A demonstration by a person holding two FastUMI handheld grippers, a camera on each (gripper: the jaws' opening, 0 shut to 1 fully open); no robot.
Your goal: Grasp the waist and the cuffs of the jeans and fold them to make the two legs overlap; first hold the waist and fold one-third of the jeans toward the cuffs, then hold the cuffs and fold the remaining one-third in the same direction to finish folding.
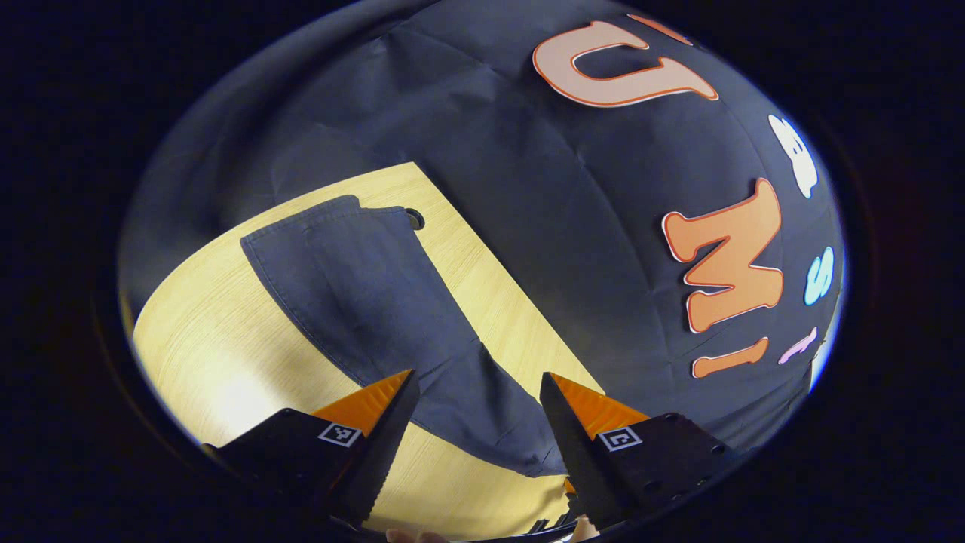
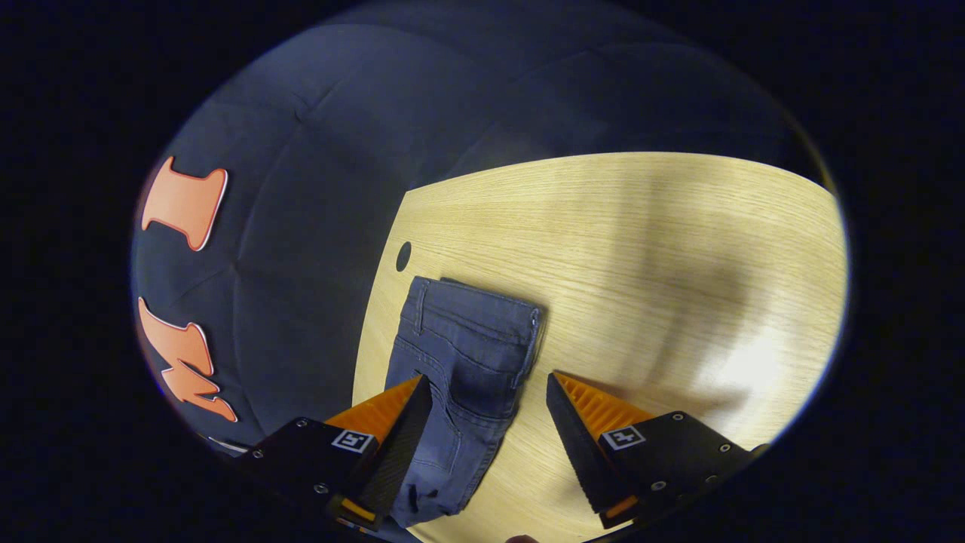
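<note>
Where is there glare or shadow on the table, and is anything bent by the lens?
Right gripper view: bright glare on the table, with a soft shadow band left of it. Left gripper view: a glare patch near the jeans; the table edge curves from fisheye distortion.

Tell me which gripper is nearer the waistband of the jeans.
Right. The right gripper hangs open over the jeans with the waistband just ahead of its fingers. The left gripper is open over the leg end.
</note>
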